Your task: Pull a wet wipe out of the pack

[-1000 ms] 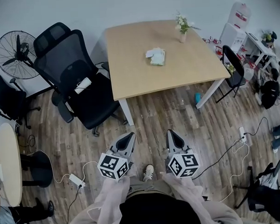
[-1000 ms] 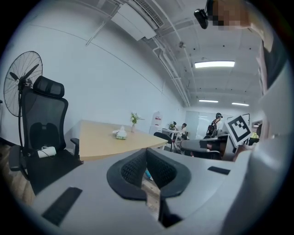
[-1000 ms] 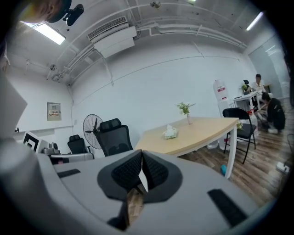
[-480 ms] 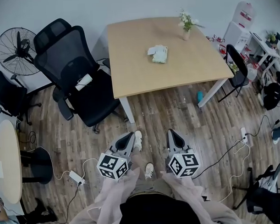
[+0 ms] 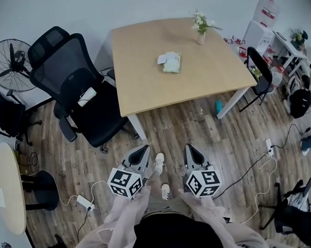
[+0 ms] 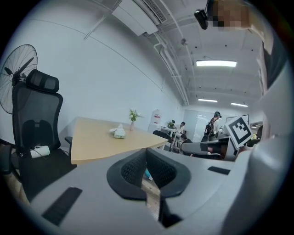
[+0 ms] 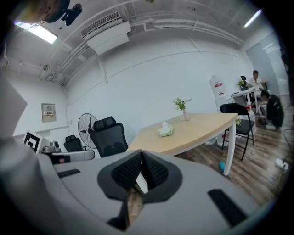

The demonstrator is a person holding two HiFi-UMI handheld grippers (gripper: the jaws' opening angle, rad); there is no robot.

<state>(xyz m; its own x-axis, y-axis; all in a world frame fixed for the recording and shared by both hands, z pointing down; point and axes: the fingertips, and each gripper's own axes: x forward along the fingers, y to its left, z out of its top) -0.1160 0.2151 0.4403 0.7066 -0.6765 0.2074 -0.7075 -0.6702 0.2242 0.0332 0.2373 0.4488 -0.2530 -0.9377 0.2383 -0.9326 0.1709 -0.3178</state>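
Both left claw (image 5: pixel 144 150) and right claw (image 5: pixel 189 147) are closed, empty, with open floor (image 5: pixel 176 126) before the table (image 5: pixel 144 86) edge.

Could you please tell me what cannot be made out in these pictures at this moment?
- Wet wipe pack: too small in every view to tell whether its flap is open or a wipe sticks out.
- Blue object on the floor beside the table, head view: too small to identify.
- White item on the office chair, head view: too small to identify.
- Floor under the table: hidden by the tabletop.
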